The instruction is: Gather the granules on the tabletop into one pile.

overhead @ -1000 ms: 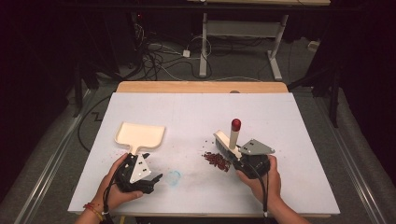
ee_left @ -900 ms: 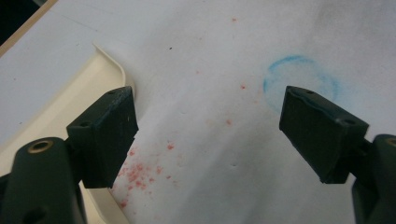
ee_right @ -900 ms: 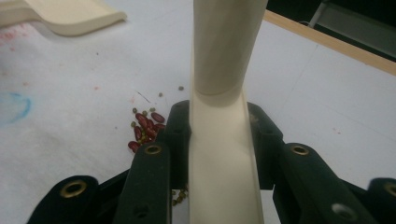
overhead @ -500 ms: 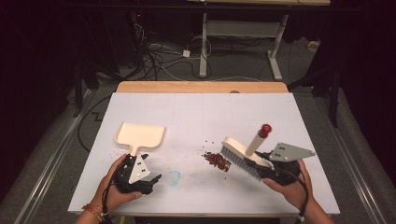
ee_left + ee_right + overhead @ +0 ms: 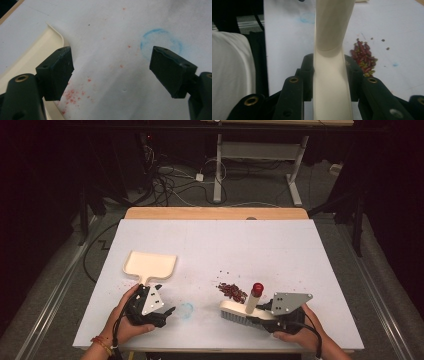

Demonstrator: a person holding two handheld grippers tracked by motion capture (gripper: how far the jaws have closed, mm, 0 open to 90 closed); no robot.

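The step in hand appears to be sweeping: the right hand-held gripper point(image 5: 260, 312) is clenched on the cream handle of a brush point(image 5: 243, 310), whose red-capped handle end points up and away while the bristle head rests low on the counter point(image 5: 280, 245). In the right gripper view the handle point(image 5: 329, 62) sits squarely between both jaws. The pile of red beans point(image 5: 232, 291) lies just beyond the brush head, near the counter's middle, with a few stray grains scattered farther out.

The left hand-held gripper point(image 5: 167, 312) is released — its jaws stand wide apart over bare surface, close to a faint blue ring point(image 5: 186, 309). The cream dustpan point(image 5: 150, 265) lies flat just ahead of that hand, its handle pointing toward the person; nothing holds it.

The next move likely calls for closing the left jaws on the dustpan handle, then drawing the brush across the pile toward the pan's mouth.

Open room is ample — the far half of the counter is bare. Both hands work near the near edge, so strokes toward the person risk pushing beans off it.
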